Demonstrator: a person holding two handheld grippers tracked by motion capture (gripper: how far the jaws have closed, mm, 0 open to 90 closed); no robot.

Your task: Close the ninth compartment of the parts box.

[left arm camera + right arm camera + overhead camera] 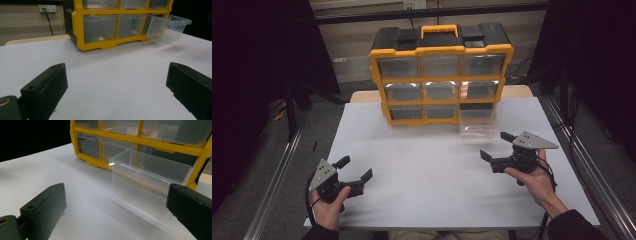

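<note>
A white table (pixel 422 165) stood in a dark room (a wall socket (pixel 47 8) behind it). The clear drawer (pixel 478 121) jutted from the yellow organizer's (pixel 441 75) bottom-right slot. The right gripper (pixel 497 147) hovered near it, jaws spread; the left gripper (pixel 356 170), also spread, held nothing.

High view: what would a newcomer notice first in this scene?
The yellow and black drawer organizer stands at the far middle of the white table. Its clear bottom-right drawer is pulled out toward the person. Nearer, the left hand-held gripper and the right hand-held gripper are both open, holding nothing.
</note>
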